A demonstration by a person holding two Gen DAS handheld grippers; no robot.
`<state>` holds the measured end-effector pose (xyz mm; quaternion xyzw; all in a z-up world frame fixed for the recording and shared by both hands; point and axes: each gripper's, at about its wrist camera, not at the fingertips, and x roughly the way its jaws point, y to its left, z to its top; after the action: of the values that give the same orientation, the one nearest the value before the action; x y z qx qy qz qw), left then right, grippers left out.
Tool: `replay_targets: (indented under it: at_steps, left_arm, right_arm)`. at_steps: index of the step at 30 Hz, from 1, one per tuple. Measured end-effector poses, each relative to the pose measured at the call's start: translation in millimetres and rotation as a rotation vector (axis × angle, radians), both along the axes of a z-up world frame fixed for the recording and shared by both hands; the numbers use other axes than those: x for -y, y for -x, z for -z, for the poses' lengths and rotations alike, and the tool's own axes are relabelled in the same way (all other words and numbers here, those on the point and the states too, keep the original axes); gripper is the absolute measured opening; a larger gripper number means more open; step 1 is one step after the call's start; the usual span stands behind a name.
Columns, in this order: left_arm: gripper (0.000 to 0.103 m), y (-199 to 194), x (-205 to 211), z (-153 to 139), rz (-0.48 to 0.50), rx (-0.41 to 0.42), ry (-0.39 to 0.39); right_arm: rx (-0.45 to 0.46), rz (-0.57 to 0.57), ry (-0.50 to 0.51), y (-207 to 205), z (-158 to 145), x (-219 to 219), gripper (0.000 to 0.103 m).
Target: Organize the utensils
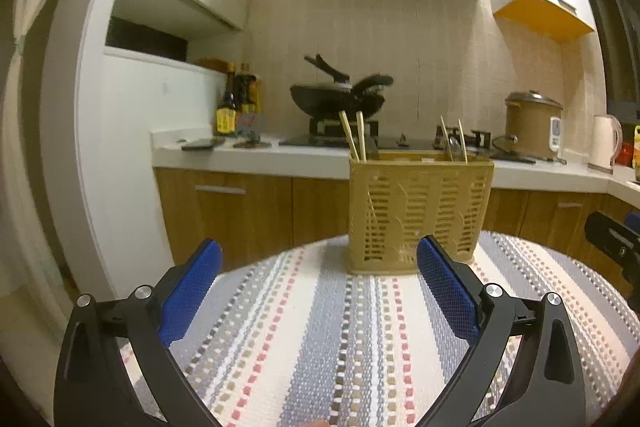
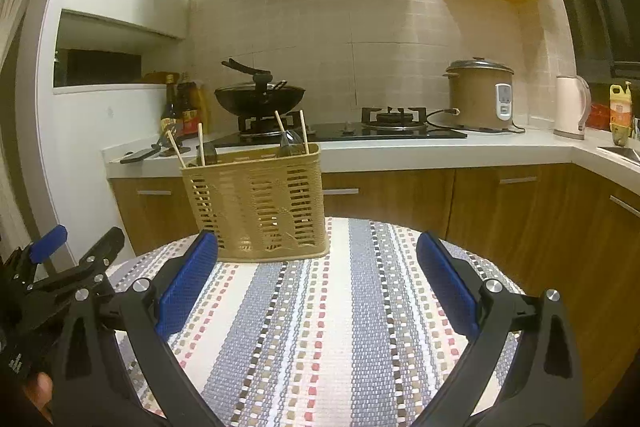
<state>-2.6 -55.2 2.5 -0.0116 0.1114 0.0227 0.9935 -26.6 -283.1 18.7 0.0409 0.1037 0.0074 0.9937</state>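
Standing upright at the tabletop's far edge, the utensil basket (image 1: 420,211) lies straight ahead of the left gripper (image 1: 320,259). The right gripper (image 2: 318,251) sees it ahead-left. Both grippers' fingers gape wide, empty.

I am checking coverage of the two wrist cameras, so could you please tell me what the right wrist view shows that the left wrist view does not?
Only the right wrist view shows the second gas burner in full, the yellow oil bottle and the sink corner, with the left tongs at its left edge.

Only the left wrist view shows the right tongs' tip at its right edge.

Both share the utensil basket holding chopsticks on the striped cloth, the wok, the rice cooker and the kettle.
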Motion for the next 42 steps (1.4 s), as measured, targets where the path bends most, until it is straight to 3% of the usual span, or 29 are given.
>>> replay_targets:
  at_steps: [9, 26, 35, 42]
  left_arm:
    - [0.095, 2, 7, 3, 0.009, 0.002, -0.051]
    - [0.095, 0, 7, 4, 0.007, -0.013, -0.043]
    - [0.095, -2, 7, 4, 0.01, -0.017, -0.05]
    - [0.095, -2, 8, 5, 0.009, -0.015, -0.056]
  right_arm:
    - [-0.013, 0.014, -0.01, -1, 2, 6, 0.095]
    - [0.005, 0.021, 0.063, 2, 3, -8, 0.095]
    - [-0.022, 0.016, -0.006, -1, 3, 6, 0.095]
    - [-0.018, 0.02, 0.001, -1, 2, 5, 0.095]
